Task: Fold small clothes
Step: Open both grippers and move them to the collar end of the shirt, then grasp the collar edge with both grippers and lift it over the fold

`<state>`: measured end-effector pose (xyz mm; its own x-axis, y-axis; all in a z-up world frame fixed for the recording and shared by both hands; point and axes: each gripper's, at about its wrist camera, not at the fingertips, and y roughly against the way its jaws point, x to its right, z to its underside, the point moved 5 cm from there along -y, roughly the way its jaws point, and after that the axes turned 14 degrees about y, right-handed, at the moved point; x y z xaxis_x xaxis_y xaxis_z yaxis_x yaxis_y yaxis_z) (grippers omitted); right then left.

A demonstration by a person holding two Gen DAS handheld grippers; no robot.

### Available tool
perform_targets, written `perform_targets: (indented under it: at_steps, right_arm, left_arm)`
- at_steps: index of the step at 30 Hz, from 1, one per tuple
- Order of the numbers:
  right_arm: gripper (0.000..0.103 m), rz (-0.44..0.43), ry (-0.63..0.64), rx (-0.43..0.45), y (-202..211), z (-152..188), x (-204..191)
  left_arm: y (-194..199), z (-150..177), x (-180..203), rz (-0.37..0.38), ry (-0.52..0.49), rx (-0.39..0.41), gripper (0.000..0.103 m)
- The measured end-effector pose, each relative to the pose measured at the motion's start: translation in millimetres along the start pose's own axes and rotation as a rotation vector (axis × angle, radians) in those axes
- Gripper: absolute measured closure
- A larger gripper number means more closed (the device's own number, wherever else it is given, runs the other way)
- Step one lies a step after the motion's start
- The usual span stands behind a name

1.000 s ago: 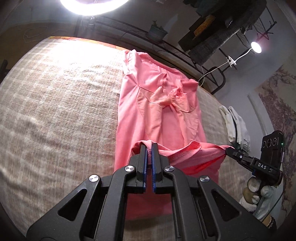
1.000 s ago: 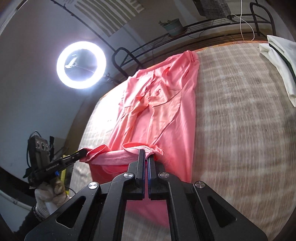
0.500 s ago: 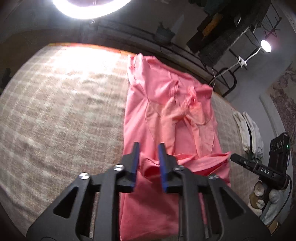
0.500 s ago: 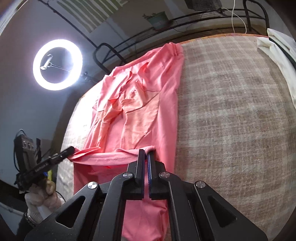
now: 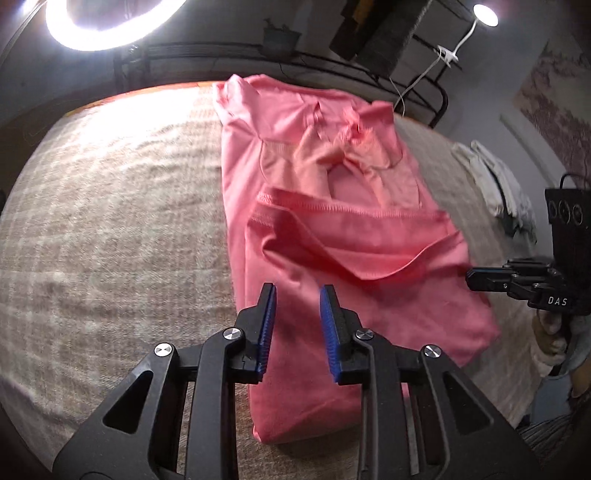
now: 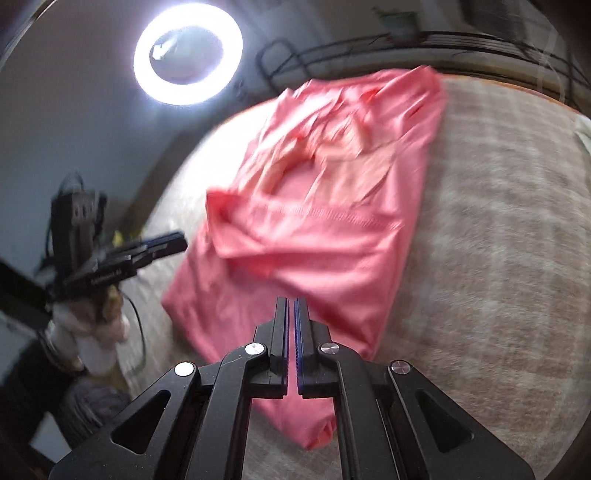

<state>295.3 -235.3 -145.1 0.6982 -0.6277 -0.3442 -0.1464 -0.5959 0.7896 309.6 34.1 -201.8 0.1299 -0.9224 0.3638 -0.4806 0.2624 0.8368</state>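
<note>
A pink garment [image 5: 332, 229] lies on the beige checked cover [image 5: 110, 221], its bottom hem folded up across the middle. My left gripper [image 5: 297, 291] is open and empty above the garment's near part. My right gripper [image 6: 290, 304] has its jaws nearly together with only a thin gap and nothing between them, above the garment [image 6: 314, 229]. The right gripper shows in the left wrist view [image 5: 476, 275] at the garment's right edge. The left gripper shows in the right wrist view [image 6: 173, 240] at the garment's left edge.
A bright ring light [image 5: 107, 18] stands beyond the far edge, also in the right wrist view [image 6: 188, 51]. White folded cloths [image 5: 495, 181] lie at the right. A metal rack [image 5: 369, 62] runs along the back. A lamp [image 5: 485, 14] glows at top right.
Both grippers carried the hem forward and laid it across the garment. The left gripper opened and let go first. The right one then let go and both pulled back.
</note>
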Motion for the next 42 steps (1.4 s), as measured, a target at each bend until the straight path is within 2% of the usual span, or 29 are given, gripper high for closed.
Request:
perform_targets:
  at_steps: [3, 6, 10, 13, 20, 21, 23, 24, 25, 30, 33, 35, 36, 42]
  right_arm:
    - [0.101, 0.032, 0.021, -0.030, -17, -2, 2]
    - [0.101, 0.099, 0.024, -0.028, -26, -11, 12]
    - [0.101, 0.216, -0.002, 0.017, -28, -29, 33]
    - [0.101, 0.274, -0.031, 0.050, -20, -36, 50]
    - [0.101, 0.256, -0.102, 0.146, 11, -46, 81]
    - [0.096, 0.249, -0.118, 0.165, 14, -49, 85]
    - [0.077, 0.239, -0.160, 0.218, 21, -52, 98]
    - [0.063, 0.234, -0.178, 0.241, 22, -53, 103]
    - [0.060, 0.227, -0.192, 0.254, 19, -56, 108]
    - [0.060, 0.229, -0.215, 0.251, 8, -78, 138]
    - [0.060, 0.204, -0.236, 0.269, 2, -95, 154]
    - [0.060, 0.214, -0.242, 0.266, -4, -108, 169]
    - [0.060, 0.224, -0.242, 0.262, -6, -112, 175]
    - [0.060, 0.253, -0.252, 0.232, -28, -137, 212]
  left_arm:
    - [-13, 0, 2, -0.007, 0.006, -0.015, 0.079]
    - [-23, -11, 0, -0.035, 0.020, 0.010, 0.079]
    - [-32, -34, -11, -0.103, 0.057, 0.074, 0.079]
    - [-29, -53, -17, -0.117, 0.097, 0.122, 0.079]
    - [-23, -87, -17, -0.073, 0.081, 0.189, 0.079]
    - [-25, -94, -21, -0.067, 0.087, 0.194, 0.079]
    - [-30, -107, -29, -0.067, 0.106, 0.196, 0.079]
    - [-33, -114, -35, -0.065, 0.118, 0.192, 0.079]
    - [-36, -123, -41, -0.065, 0.131, 0.189, 0.079]
    - [-53, -175, -58, -0.051, 0.168, 0.196, 0.079]
    - [-69, -200, -67, 0.010, 0.227, 0.174, 0.078]
    - [-81, -211, -71, 0.030, 0.243, 0.157, 0.071]
    - [-88, -216, -71, 0.023, 0.242, 0.157, 0.066]
    - [-124, -238, -66, -0.038, 0.175, 0.141, 0.066]
